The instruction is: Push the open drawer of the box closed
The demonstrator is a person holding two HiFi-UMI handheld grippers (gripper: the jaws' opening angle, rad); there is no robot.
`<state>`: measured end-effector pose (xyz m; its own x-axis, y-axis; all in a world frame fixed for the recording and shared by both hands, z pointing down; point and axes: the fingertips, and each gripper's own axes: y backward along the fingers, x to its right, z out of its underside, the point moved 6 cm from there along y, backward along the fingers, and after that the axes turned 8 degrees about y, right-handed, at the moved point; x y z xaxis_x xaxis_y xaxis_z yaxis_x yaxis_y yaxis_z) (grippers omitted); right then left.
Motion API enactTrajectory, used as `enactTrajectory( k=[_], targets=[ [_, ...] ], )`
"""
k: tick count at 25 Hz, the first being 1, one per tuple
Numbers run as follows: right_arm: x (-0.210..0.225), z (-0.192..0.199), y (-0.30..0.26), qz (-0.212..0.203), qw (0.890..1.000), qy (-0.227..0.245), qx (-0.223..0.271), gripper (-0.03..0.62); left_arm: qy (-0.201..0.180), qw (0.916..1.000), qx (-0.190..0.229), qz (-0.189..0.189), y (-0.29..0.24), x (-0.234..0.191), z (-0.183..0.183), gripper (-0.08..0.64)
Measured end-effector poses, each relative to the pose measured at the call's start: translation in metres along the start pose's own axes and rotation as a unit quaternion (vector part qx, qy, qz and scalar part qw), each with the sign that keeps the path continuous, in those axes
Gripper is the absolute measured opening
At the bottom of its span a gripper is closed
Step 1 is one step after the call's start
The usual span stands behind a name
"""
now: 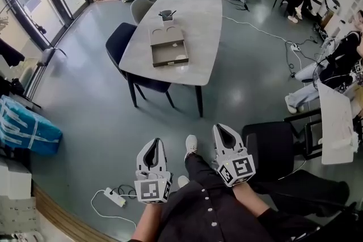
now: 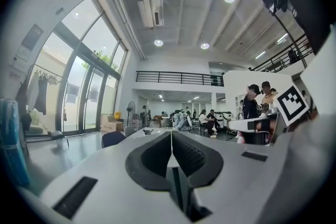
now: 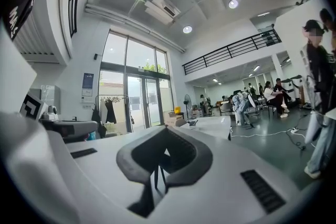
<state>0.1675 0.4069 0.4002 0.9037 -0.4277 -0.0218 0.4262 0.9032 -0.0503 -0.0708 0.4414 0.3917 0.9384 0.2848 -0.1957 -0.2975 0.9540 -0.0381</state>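
On the desk (image 1: 199, 20), towards its left near part, sits the box (image 1: 166, 36). Its drawer (image 1: 169, 56) is pulled out on the near side, and the front panel faces the near edge of the desk. The box top shows two round recesses. A small cup (image 1: 166, 15) holding dark sticks stands just beyond the far end of the box. A dark chair (image 1: 118, 42) is tucked against the left side of the desk.

The left gripper (image 1: 153, 143) and right gripper (image 1: 220, 128) are both well apart from the desk, held low over the floor (image 1: 85, 116) near the person's legs. Each gripper's own view shows its jaws brought together at the tips with nothing between them.

Status: the push has not begun and the drawer is fully out. The approach to the desk remains to be made.

Risks, judged from the layout:
- Nothing braces the box. A push on the drawer front could slide the whole box away along the smooth desk and into the cup instead of seating the drawer. The cause would be low friction under the box and no second gripper holding its far end.
- The closed jaws give a narrow contact. A push off the centre of the drawer front could skew the drawer so that it binds part way.
- A tip coming in high could ride over the front panel into the drawer.
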Motion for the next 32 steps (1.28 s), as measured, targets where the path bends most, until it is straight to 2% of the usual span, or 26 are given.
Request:
enactTrajectory(
  k=[6,20,32],
  targets=[
    [0.007,0.002,-0.045,-0.005,1.000,0.002,0.005,-0.003,-0.001,1.0000,0.000,-0.007,-0.034,-0.024,-0.001,0.017],
    [0.057,0.012,-0.180,-0.013,1.000,-0.003,-0.012,-0.003,0.008,0.9996,-0.014,-0.021,-0.166,-0.080,-0.002,0.017],
    [0.106,-0.007,-0.285,-0.028,1.000,-0.003,-0.010,-0.003,0.008,0.9990,-0.015,-0.041,-0.268,-0.111,-0.026,0.017]
  ],
)
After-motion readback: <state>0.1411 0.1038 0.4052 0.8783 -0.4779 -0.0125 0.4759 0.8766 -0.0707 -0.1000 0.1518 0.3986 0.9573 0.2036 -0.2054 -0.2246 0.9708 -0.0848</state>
